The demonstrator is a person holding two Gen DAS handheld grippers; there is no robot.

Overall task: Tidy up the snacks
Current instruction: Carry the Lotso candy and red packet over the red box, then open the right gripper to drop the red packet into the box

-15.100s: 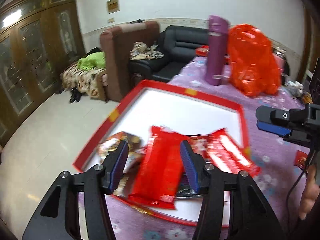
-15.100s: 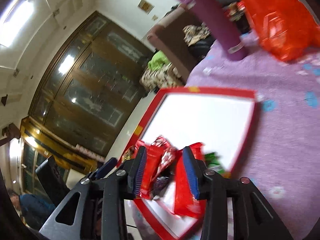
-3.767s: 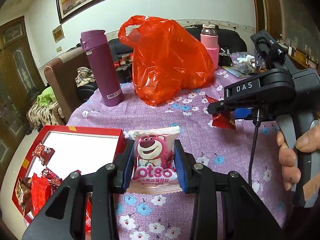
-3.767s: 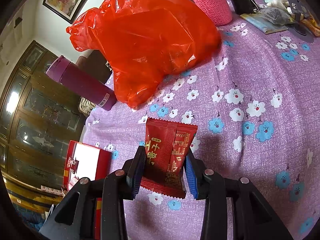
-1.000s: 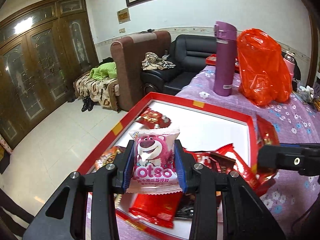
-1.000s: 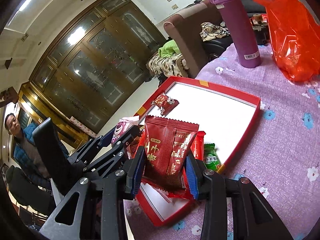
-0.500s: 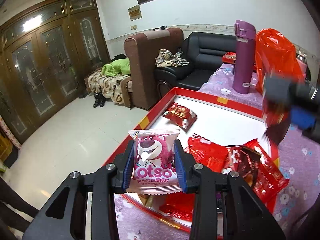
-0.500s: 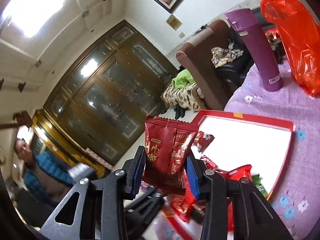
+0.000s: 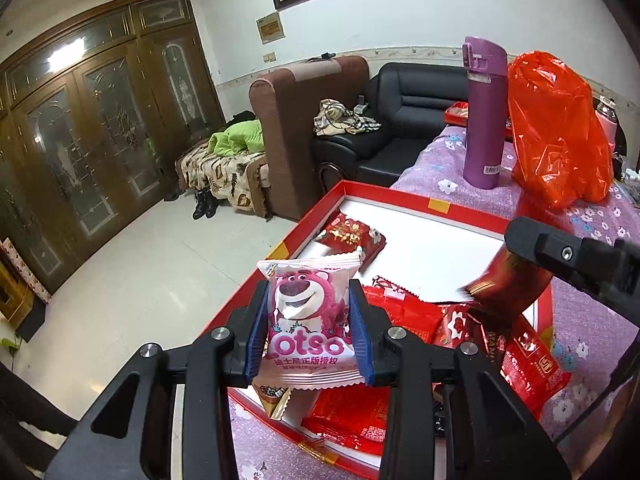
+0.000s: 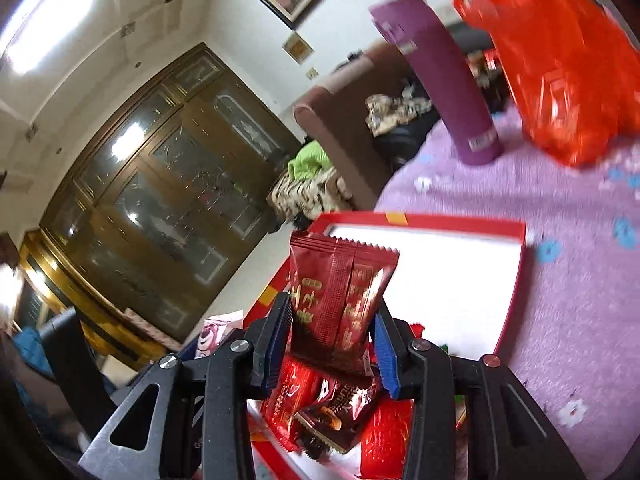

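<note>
Two snack packets held up over a shallow red cardboard tray with a white floor (image 9: 404, 200), one in each pair of tongs. In the left tongs (image 9: 308, 336), a pink-and-white plastic packet printed with a pink bear face (image 9: 306, 322), upright, pinched between the blue pads (image 9: 257, 332) at its two side edges, above the tray's near left corner. In the right tongs (image 10: 330, 346), a dark red foil packet with gold lettering and a serrated top edge (image 10: 338, 292), likewise upright and clamped at both sides, above the near end of the tray; blurred in the left view as a dark red shape (image 9: 508, 288) under the black body of the right tongs (image 9: 576, 260). Below, inside the tray, a loose heap of red foil wrappers (image 9: 404, 312) crowded at the near end, with a dark brown sachet (image 10: 336, 416) among them, and one red packet with a cartoon face (image 9: 352, 238) lying apart toward the far left. Most of the white floor bare at the far end. Tray on a desk covered with a purple flowered cloth (image 9: 592, 220), its left rim at the desk edge. Beyond the tray, a tall purple flask (image 9: 482, 112) standing upright, just beside a bulging translucent orange-red plastic bag (image 9: 556, 132). Farther off, a brown armchair (image 9: 308, 128) and a black leather sofa (image 9: 408, 112).
</note>
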